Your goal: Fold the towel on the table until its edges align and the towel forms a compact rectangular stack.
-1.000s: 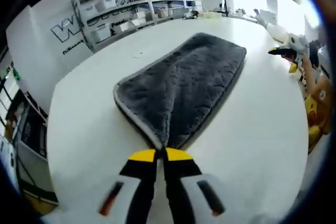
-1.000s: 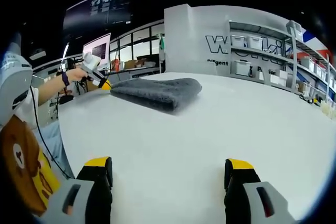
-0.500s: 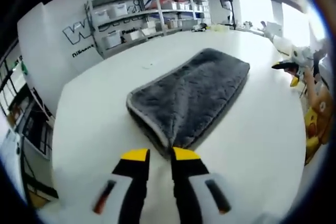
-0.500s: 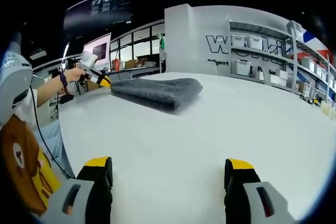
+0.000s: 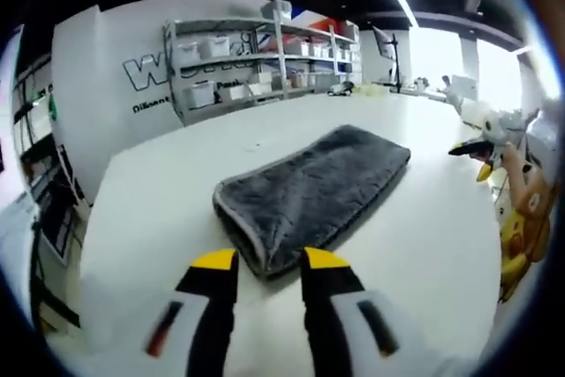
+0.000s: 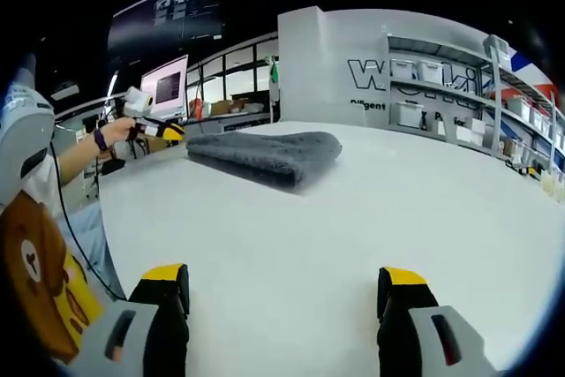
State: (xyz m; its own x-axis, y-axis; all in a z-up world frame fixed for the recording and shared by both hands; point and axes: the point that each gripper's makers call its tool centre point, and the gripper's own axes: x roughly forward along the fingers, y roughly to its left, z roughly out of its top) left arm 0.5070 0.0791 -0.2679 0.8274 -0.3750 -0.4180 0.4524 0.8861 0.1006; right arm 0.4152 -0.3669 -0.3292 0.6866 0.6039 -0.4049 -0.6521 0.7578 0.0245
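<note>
A dark grey towel [image 5: 309, 187] lies folded in a long flat rectangle on the white table [image 5: 159, 209]. My left gripper [image 5: 269, 260] hangs just above its near corner, jaws open and apart from the cloth. In the right gripper view the towel [image 6: 265, 152] sits far off across the table [image 6: 353, 218], with the left gripper [image 6: 154, 128] in a hand beside its left end. My right gripper [image 6: 282, 275] is wide open over bare tabletop, holding nothing. It also shows at the right edge of the left gripper view as a yellow-tipped right gripper [image 5: 477, 149].
Shelves with white bins [image 5: 256, 50] stand beyond the table's far edge, seen again as shelves [image 6: 441, 68]. A person in a bear-print garment [image 6: 35, 280] sits at the table's left edge. A monitor [image 6: 163, 86] stands behind the towel.
My left gripper opened, let go of the towel's corner and drew back and up from it. The towel lies still. The right gripper has not moved.
</note>
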